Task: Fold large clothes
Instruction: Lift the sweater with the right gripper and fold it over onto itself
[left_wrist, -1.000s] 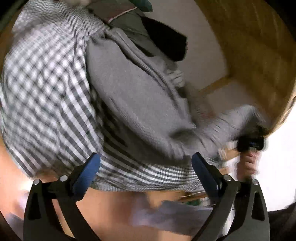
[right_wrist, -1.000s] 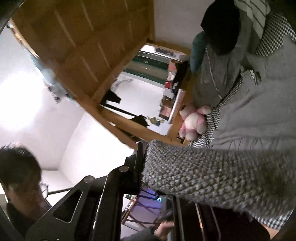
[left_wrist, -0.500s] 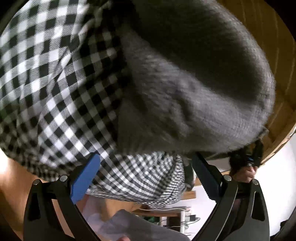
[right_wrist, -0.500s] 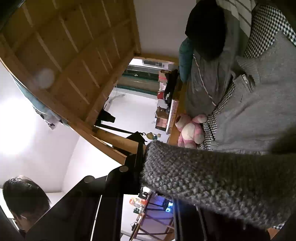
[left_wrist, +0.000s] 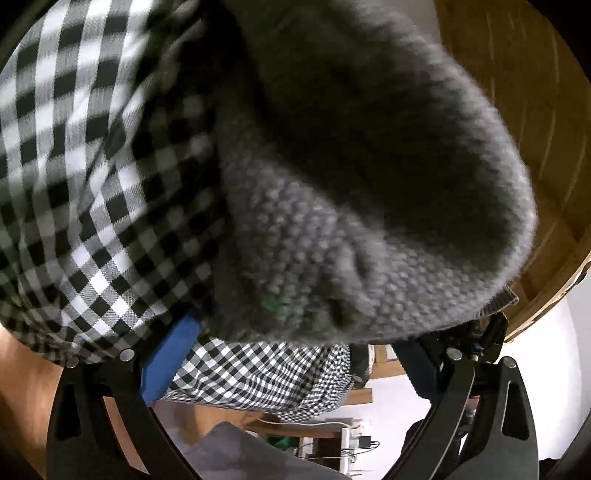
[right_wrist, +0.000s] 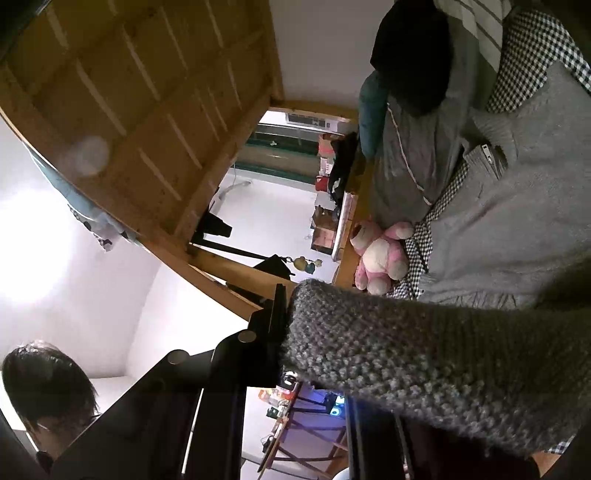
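Clamping the cuff end of a chunky grey knitted sweater (right_wrist: 406, 362), the right claw (right_wrist: 295, 354) stands nearly closed on the wool, the sleeve running off to the garment's body, which lies spread on a black-and-white checked cloth (right_wrist: 535, 48) beside a pink and white plush toy (right_wrist: 380, 258). The left claw (left_wrist: 295, 354) stands wide apart, its blue-padded finger (left_wrist: 173, 358) touching a hanging fold of the sweater (left_wrist: 351, 206) and gripping nothing.
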